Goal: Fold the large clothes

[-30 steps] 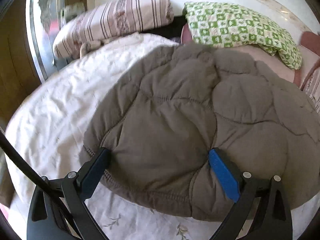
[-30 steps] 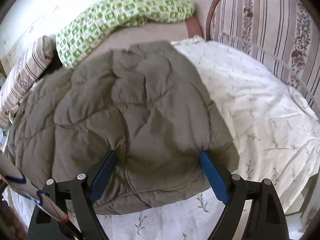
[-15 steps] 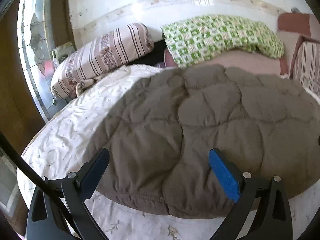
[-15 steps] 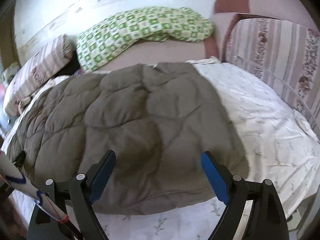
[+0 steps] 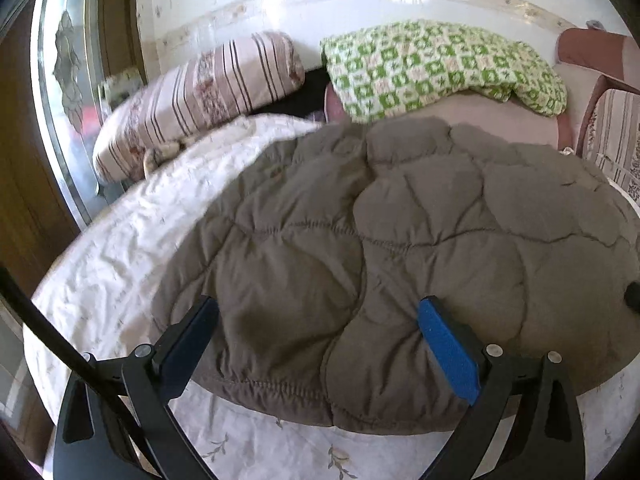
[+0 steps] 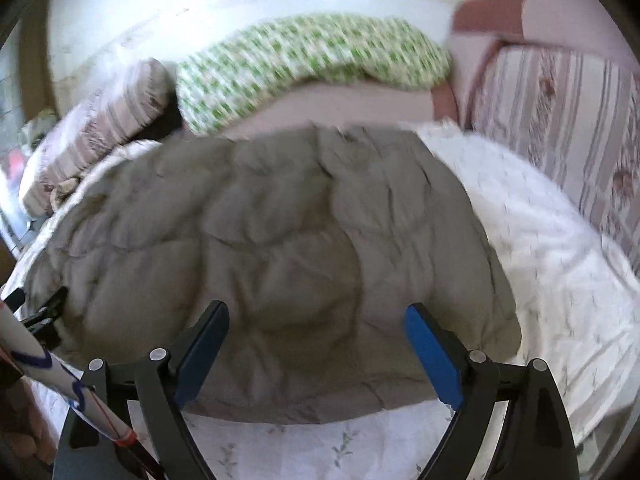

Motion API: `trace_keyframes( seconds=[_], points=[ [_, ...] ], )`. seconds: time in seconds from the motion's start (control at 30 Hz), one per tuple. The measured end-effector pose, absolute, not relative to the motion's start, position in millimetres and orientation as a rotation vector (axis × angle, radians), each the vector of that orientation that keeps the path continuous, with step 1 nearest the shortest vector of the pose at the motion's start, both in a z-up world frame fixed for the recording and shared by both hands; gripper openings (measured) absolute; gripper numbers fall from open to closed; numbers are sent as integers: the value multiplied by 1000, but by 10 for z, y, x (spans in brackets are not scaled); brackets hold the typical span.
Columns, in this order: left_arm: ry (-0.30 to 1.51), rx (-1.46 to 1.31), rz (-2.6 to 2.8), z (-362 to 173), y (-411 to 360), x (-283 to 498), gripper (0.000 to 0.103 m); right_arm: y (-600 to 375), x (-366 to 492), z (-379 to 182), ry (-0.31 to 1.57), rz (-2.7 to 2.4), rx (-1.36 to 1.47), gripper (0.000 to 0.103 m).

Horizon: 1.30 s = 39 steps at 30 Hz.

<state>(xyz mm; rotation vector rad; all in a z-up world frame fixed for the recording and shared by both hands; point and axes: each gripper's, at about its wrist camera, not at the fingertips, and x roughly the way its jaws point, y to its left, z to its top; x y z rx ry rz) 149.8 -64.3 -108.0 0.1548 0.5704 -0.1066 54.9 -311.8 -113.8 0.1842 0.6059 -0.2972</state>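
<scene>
The quilted brown jacket (image 5: 400, 248) lies spread on the white bed sheet (image 5: 120, 248), puffy and rounded, its stitched hem nearest the cameras and running across the foot of the bed; in the right wrist view the same jacket (image 6: 280, 248) fills the middle of the bed with bare sheet (image 6: 540, 248) to its right. It looks like a compact, roughly oval bundle with no sleeve sticking out that I can make out, so it seems at least one fold has been made already, though whether the sleeves are tucked under cannot be told from here. The left gripper (image 5: 318, 320) hangs just above the near hem with its fingers wide apart and nothing between them; the right gripper (image 6: 316, 324) does the same over the near right part of the jacket, fingers spread and empty. Neither appears to touch the fabric. What is likely left is another fold to halve the bundle, or a final smoothing. Beyond the jacket, at the head of the bed, sit a striped pillow (image 5: 200, 96) on the left and a green checked blanket (image 5: 440, 64) along the wall, with striped cushioning (image 6: 560, 120) down the right side.
</scene>
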Motion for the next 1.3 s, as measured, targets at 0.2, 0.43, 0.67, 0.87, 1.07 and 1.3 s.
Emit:
trace_keyframes(
  seconds=[0.2,0.43,0.67,0.87,1.07,1.3],
  points=[
    [544,195,-134,-1054,-741,1462,100,-2901,660,-1223,637,-229,126,93],
    [633,146,-150,-1151,-687,1603,100,-2991,759,-1417,721,-210,194,94],
    [634,148,-149,-1164,-702,1583,100,-2950,739,-1430,719,-213,176,95],
    [633,145,-148,-1160,-689,1577,100,-2949,671,-1392,711,-212,176,95],
    [633,151,-148,-1144,-663,1474,100,-2917,615,-1315,704,-215,199,95],
    [702,111,-213,-1016,-635,1209,100,-2856,341,-1173,706,-205,251,95]
  ],
)
